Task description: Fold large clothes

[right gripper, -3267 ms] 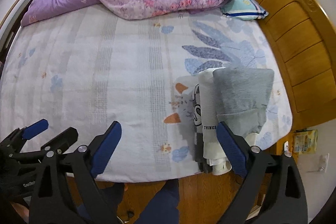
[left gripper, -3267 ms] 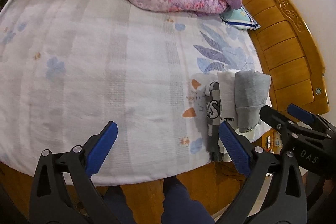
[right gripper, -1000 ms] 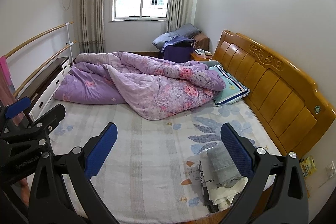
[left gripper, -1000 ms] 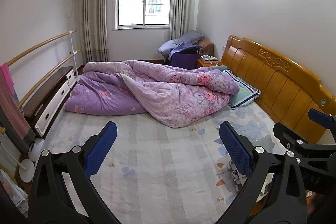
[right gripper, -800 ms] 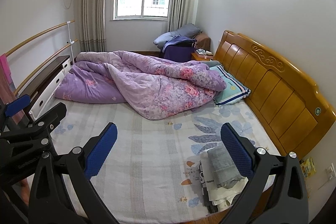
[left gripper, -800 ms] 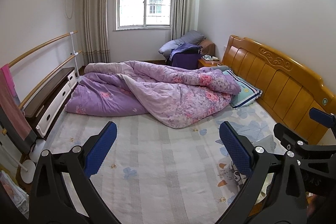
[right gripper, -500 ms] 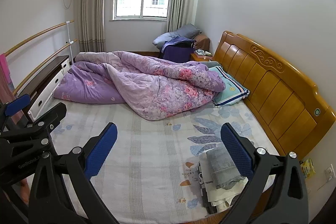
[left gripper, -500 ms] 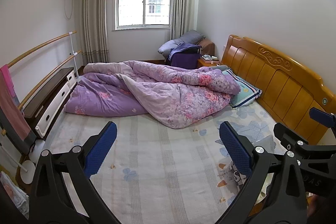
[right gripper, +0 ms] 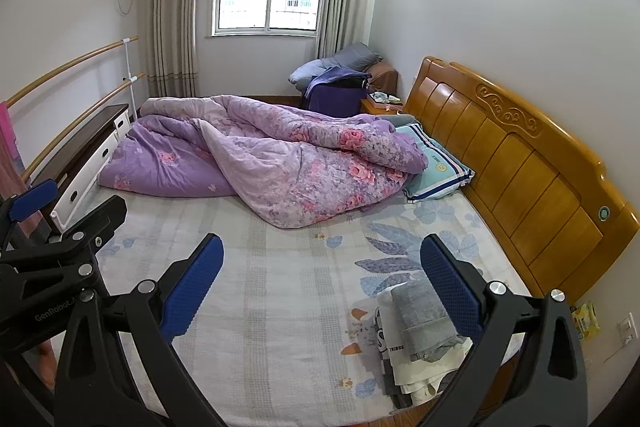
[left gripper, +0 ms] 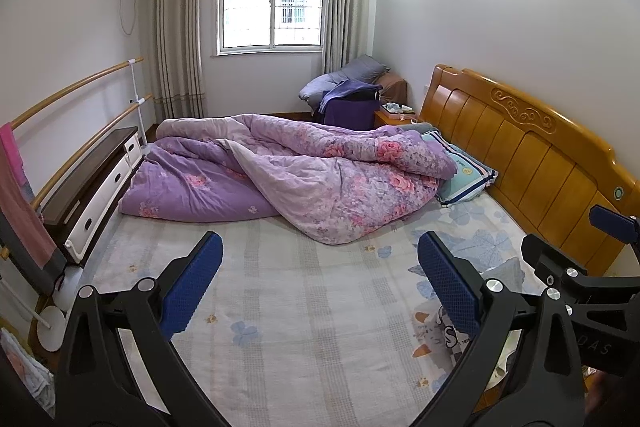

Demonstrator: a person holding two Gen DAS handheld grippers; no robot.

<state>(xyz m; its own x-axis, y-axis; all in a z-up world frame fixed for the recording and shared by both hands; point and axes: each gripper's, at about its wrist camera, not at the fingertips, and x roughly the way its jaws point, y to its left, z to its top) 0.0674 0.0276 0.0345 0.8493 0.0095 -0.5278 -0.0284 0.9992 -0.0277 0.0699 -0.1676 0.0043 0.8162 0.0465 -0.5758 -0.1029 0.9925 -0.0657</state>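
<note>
Spanning most of both views, the bed (right gripper: pixel 280 307) carries a rumpled purple quilt (right gripper: pixel 272 163) at its far side, against the wooden headboard (right gripper: pixel 520 155). Near the bed's front right corner lies a stack of folded clothes (right gripper: pixel 420 331), grey piece on top. Both tongs are held level above the near edge, side by side, pointing across the room: the left gripper (left gripper: pixel 320 287) and right gripper (right gripper: pixel 320 287) each have their blue pads spread wide, gripping nothing.

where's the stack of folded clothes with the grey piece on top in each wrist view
Left wrist: stack of folded clothes at lower right, mostly hidden behind the left gripper's right finger.
Right wrist: same stack at lower right, near the bed's corner, in plain sight.
Shared landmark: carved wooden headboard.
</note>
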